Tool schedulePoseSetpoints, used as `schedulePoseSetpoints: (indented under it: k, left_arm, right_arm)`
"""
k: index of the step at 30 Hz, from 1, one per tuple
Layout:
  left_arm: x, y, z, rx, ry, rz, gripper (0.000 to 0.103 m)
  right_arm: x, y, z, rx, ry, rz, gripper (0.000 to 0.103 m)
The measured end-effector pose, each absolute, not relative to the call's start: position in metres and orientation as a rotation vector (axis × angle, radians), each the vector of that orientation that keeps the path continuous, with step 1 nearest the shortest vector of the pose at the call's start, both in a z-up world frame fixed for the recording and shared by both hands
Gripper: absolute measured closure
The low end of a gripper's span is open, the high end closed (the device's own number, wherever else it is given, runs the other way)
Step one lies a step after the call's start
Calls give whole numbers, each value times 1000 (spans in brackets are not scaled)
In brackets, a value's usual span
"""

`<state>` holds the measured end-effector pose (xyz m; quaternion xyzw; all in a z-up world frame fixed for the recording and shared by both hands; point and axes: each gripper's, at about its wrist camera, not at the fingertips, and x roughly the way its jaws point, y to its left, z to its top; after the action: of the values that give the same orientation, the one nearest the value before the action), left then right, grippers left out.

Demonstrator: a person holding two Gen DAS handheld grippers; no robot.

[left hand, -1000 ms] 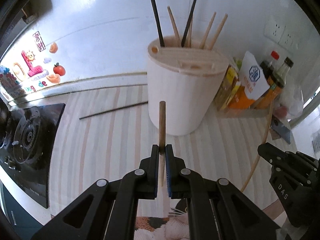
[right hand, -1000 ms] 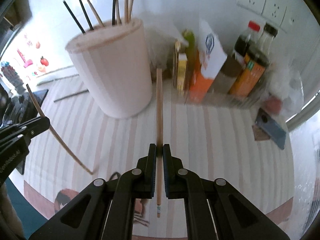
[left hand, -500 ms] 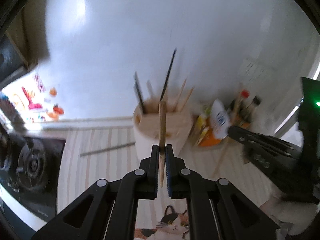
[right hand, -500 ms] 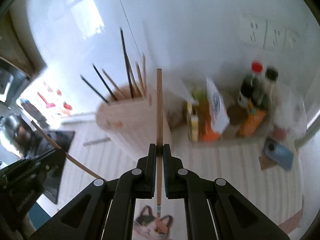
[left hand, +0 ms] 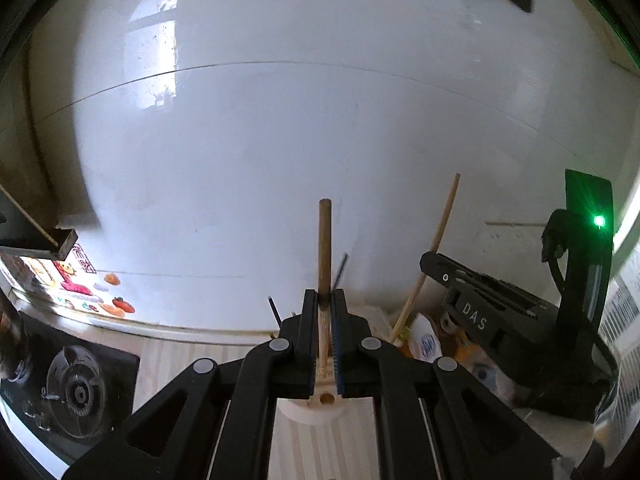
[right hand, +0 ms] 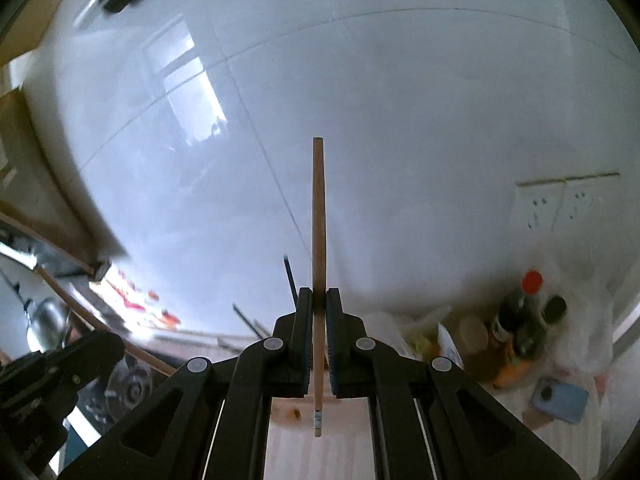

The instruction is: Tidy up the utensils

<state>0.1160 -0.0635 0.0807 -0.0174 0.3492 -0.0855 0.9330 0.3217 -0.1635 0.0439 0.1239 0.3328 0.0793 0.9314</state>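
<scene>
My left gripper (left hand: 324, 300) is shut on a wooden chopstick (left hand: 325, 248) that stands upright between its pads. Low between its fingers shows the cream lid of the chopstick holder (left hand: 296, 414), with black chopsticks (left hand: 340, 270) poking up behind. My right gripper (right hand: 318, 298) is shut on a longer wooden chopstick (right hand: 318, 220), also upright. In the left wrist view the right gripper (left hand: 480, 312) hovers at the right with its chopstick (left hand: 440, 232). In the right wrist view the left gripper (right hand: 60, 364) is at the lower left.
A white tiled wall fills both views. A black gas stove (left hand: 76, 392) lies at the left. Sauce bottles (right hand: 520, 320), packets and a plastic bag crowd the right, with a blue flat object (right hand: 560, 398) on the striped counter. Wall sockets (right hand: 556, 204) sit above them.
Both grippers have risen well above the counter with their chopsticks still held. The holder has dropped from the middle of each view to low under the fingers.
</scene>
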Motion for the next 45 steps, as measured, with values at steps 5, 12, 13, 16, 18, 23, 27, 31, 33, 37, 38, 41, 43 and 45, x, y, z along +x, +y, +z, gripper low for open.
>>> schedulePoseSetpoints:
  k: [5, 12, 13, 16, 18, 23, 27, 31, 33, 37, 38, 41, 43, 45]
  left_arm:
    - [157, -55, 63, -49, 750, -143, 99]
    - [190, -44, 23, -84, 841, -128, 99]
    - [193, -44, 17, -85, 853, -129, 99]
    - [200, -41, 5, -92, 883, -134, 99]
    - [202, -39, 3, -102, 894, -132, 98]
    - [188, -32, 13, -116, 865, -115, 94]
    - [173, -23, 17, -97, 852, -63, 44]
    - [149, -10, 9, -93, 836, -1, 23]
    - [144, -4, -2, -80, 859, 23, 18]
    - [135, -2, -19, -37, 865, 57, 0]
    - [131, -3, -23, -16, 854, 66, 0]
    - [123, -6, -32, 29, 840, 72, 0]
    - [118, -7, -35, 39, 832, 60, 0]
    - [111, -9, -36, 46, 827, 48, 0]
  right_arm:
    - [360, -151, 38, 253, 660, 150, 96]
    - [390, -129, 10, 193, 643, 130, 96]
    - [393, -126, 5, 184, 644, 131, 96]
    - [400, -120, -8, 164, 657, 128, 96]
    - [404, -118, -16, 161, 675, 131, 96]
    - [413, -119, -27, 165, 745, 151, 96]
    - [405, -122, -24, 165, 765, 146, 87]
    - [386, -133, -18, 162, 762, 111, 73]
    - [373, -136, -16, 161, 759, 83, 66]
    - [344, -142, -16, 153, 764, 30, 46]
    - [337, -148, -16, 150, 766, 19, 43]
    - [318, -150, -24, 111, 775, -28, 24]
    - [309, -148, -28, 90, 784, -46, 8]
    - [299, -145, -33, 58, 786, -75, 4]
